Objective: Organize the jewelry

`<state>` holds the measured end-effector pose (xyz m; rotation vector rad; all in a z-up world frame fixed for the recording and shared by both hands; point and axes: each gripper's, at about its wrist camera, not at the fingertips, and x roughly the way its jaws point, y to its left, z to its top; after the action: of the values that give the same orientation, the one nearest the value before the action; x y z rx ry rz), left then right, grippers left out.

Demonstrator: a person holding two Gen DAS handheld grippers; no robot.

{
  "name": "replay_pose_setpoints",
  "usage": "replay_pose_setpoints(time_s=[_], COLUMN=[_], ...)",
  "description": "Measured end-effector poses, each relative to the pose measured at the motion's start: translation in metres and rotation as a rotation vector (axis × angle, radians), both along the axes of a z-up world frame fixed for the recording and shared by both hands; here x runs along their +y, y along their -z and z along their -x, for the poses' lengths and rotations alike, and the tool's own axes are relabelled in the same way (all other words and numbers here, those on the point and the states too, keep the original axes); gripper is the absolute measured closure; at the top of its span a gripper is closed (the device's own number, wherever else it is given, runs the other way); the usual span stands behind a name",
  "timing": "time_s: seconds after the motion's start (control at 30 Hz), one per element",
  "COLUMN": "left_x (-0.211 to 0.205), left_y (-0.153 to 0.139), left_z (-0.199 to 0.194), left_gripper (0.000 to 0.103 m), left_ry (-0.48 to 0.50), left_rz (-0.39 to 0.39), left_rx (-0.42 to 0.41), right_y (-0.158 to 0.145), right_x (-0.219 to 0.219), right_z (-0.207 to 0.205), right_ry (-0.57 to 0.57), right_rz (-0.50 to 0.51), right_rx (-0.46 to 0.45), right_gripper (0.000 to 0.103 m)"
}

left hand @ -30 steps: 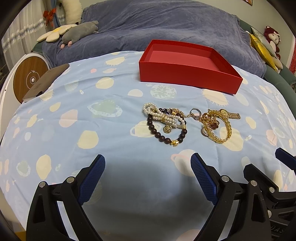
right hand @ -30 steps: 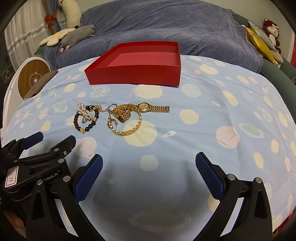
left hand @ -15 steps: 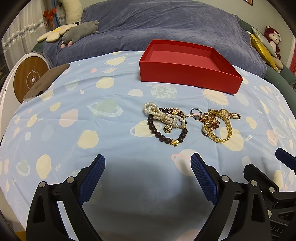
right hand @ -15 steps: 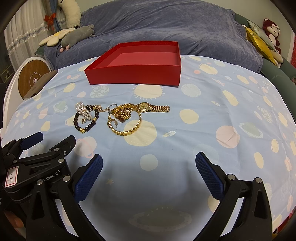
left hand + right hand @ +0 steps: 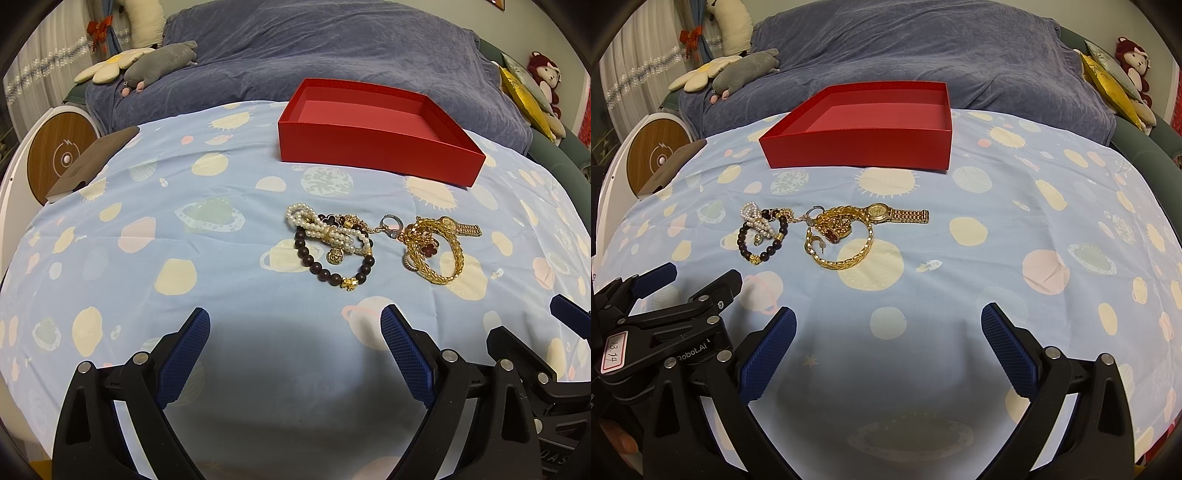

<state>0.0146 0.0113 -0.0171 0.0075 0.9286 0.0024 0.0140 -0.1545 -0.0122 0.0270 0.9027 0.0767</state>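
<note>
The jewelry (image 5: 373,245) is found heaped on the worktop (image 5: 155,229) before the empty box (image 5: 373,147), ahead of both empty, spread grippers, nearer the left gripper (image 5: 295,343) than the right gripper (image 5: 888,343).

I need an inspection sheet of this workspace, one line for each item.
Surface: light blue planet-print cloth.
Job's things: empty red cardboard box; tangled pearl and dark bead bracelets, gold chain bracelet, gold wristwatch lying in front of it.
Clutter: brown notebook at the cloth's left edge.
Grippers: left gripper and right gripper open, holding nothing.
Cables: nothing seen.
Surroundings: grey-blue blanket, plush toys.
</note>
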Motion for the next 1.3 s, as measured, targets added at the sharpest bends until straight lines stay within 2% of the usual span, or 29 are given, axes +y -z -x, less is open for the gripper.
replay_pose_setpoints(time_s=[0.5, 0.7, 0.83, 1.07, 1.2, 1.3], left_x=[0.002, 0.026, 0.039, 0.051, 0.055, 0.058], left_y=[0.001, -0.013, -0.018, -0.010, -0.008, -0.007], left_z=[-0.001, -0.017, -0.022, -0.027, -0.026, -0.026], left_gripper=[0.012, 0.012, 0.012, 0.012, 0.012, 0.012], left_ry=[0.003, -0.032, -0.055, -0.069, -0.073, -0.070], left_rz=[0.001, 0.074, 0.091, 0.125, 0.124, 0.156], left_rx=[0.010, -0.004, -0.014, 0.032, 0.028, 0.029], right_y=[-0.001, -0.001, 0.001, 0.016, 0.019, 0.019], right_x=[0.002, 0.006, 0.013, 0.026, 0.028, 0.031], right_z=[-0.002, -0.017, -0.030, -0.048, -0.054, -0.058], right_ry=[-0.012, -0.044, -0.066, -0.099, -0.106, -0.109], right_rz=[0.000, -0.021, -0.031, -0.017, -0.020, -0.027], right_rx=[-0.002, -0.013, -0.006, 0.033, 0.043, 0.047], right_gripper=[0.005, 0.005, 0.005, 0.008, 0.010, 0.014])
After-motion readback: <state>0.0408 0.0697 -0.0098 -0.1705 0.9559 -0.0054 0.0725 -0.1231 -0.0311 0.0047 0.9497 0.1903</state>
